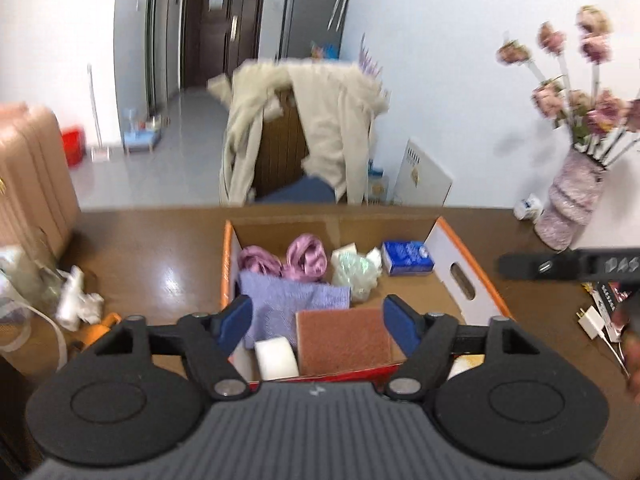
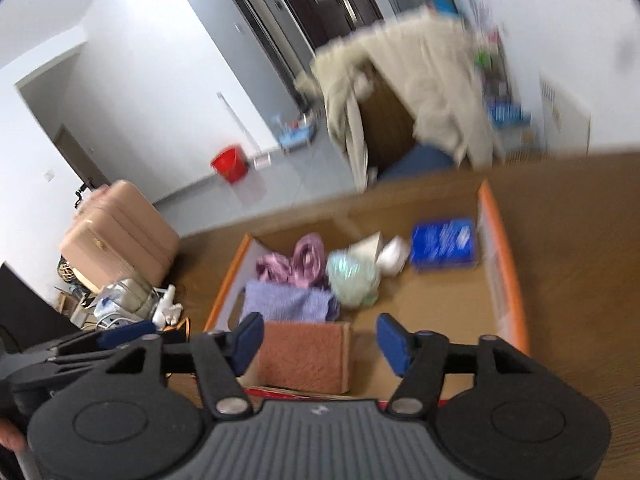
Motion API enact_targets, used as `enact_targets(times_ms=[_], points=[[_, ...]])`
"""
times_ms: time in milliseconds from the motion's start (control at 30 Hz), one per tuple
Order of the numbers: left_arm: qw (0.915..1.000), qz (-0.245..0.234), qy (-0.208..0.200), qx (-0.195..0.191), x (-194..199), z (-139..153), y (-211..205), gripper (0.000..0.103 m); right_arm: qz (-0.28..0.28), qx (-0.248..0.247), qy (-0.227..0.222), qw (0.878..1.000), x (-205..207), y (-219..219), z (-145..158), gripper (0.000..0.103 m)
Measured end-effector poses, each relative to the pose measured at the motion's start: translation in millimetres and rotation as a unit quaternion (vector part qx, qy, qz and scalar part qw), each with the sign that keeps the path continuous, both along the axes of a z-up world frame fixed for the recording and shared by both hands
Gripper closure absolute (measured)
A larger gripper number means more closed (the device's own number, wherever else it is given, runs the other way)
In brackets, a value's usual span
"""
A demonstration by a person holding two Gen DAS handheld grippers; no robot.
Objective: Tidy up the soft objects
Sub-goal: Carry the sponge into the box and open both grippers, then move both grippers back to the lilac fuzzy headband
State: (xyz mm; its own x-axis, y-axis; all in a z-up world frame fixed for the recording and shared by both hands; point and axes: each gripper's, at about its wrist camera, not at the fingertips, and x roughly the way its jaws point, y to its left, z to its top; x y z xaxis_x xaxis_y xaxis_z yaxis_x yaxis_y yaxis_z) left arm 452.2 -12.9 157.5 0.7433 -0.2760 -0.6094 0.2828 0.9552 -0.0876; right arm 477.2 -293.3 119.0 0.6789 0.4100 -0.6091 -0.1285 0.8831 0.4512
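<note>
A brown desk [image 1: 160,248] is carrying an open cardboard box [image 1: 452,268] near its far edge, a coat-draped chair [image 1: 304,128] standing beyond. You are holding the left gripper [image 1: 316,316] and right gripper [image 2: 318,340] angled down over the box's near edge, jaws wide and empty. A brown sponge [image 1: 344,338], lilac cloth [image 1: 288,300] and pink fabric [image 1: 304,256] are lying inside the box.

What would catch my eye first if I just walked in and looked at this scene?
Probably the orange-edged cardboard box on the brown table, holding soft things: a lilac cloth at the left, pink satin fabric behind it, a rust-brown pad at the near edge. Next, the two open grippers, left and right, hovering empty above it.
</note>
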Motion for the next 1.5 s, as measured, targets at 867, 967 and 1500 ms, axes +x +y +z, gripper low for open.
enact_targets(times_ms=[867,967,1500], points=[[0.9929,0.015,-0.116,-0.02,-255,-90,9,0.0,0.003,-0.094,-0.228,0.969,-285,-21,-58,0.014],[0.9926,0.008,-0.121,0.008,-258,-98,8,0.0,-0.046,-0.068,-0.194,0.978,-318,-27,-92,0.014],[0.9954,-0.01,-0.095,-0.007,-162,-118,-12,0.0,-0.026,-0.092,-0.158,0.983,-299,-37,-72,0.015]])
